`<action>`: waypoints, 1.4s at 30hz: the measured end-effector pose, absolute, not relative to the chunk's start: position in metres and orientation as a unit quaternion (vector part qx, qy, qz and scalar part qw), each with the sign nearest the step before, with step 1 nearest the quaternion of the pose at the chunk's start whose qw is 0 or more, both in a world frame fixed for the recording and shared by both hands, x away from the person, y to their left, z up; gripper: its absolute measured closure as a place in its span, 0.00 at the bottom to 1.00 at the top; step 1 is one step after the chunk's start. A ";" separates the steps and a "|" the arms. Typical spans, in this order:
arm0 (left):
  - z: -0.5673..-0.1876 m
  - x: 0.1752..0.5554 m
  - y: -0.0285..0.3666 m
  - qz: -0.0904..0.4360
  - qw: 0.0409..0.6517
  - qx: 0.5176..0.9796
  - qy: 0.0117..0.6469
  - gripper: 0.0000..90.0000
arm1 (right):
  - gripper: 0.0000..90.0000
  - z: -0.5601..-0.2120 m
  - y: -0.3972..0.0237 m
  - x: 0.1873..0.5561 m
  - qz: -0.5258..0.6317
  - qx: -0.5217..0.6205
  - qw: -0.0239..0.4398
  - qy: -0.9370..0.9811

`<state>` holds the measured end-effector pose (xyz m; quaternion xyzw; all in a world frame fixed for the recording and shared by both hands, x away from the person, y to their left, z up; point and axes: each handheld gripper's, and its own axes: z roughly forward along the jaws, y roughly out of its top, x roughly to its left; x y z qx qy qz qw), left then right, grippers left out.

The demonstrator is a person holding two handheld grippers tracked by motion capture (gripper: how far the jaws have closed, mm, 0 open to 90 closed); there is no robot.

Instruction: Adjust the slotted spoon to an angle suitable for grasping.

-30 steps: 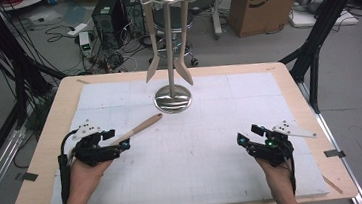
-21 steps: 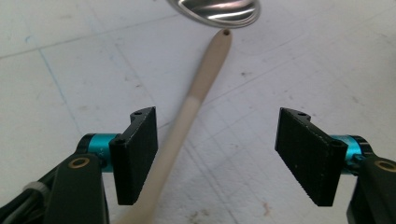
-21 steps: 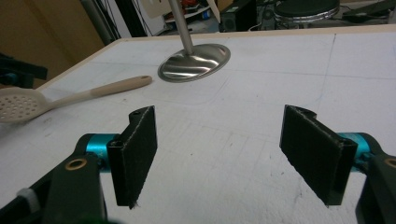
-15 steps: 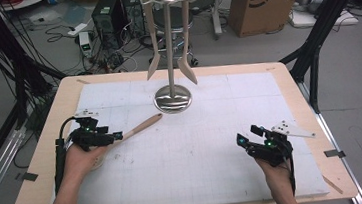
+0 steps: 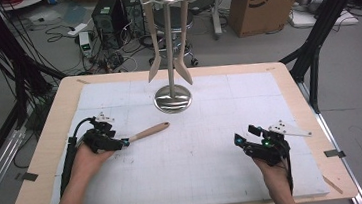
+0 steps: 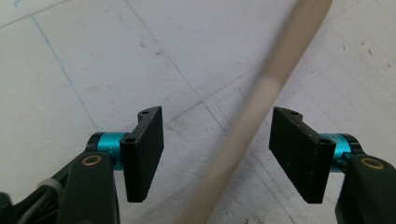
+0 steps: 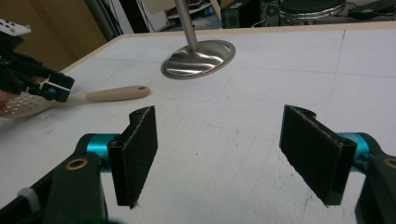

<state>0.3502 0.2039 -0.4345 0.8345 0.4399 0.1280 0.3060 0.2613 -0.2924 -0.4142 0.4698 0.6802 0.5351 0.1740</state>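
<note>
My left gripper (image 6: 215,154) over spoon (image 5: 144,133) at left-centre of tabletop (image 5: 214,154); jaws just closing, not yet pinching, handle between them. Handle runs diagonally toward stand (image 5: 173,97), upper middle. Right gripper (image 7: 224,154) wide, empty, lower right, well apart.

The left tool (image 5: 120,142) lay low at the left, forearm stretched in from the bottom edge, its jaws just closing yet apart with both pads (image 6: 145,151) bare, while the right tool (image 5: 243,141) rested at the right, jaws wide and pointing left
</note>
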 end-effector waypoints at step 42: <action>-0.422 0.342 0.178 0.044 0.162 0.878 0.449 1.00 | 0.31 -0.413 -0.291 0.259 0.540 0.463 0.168 0.683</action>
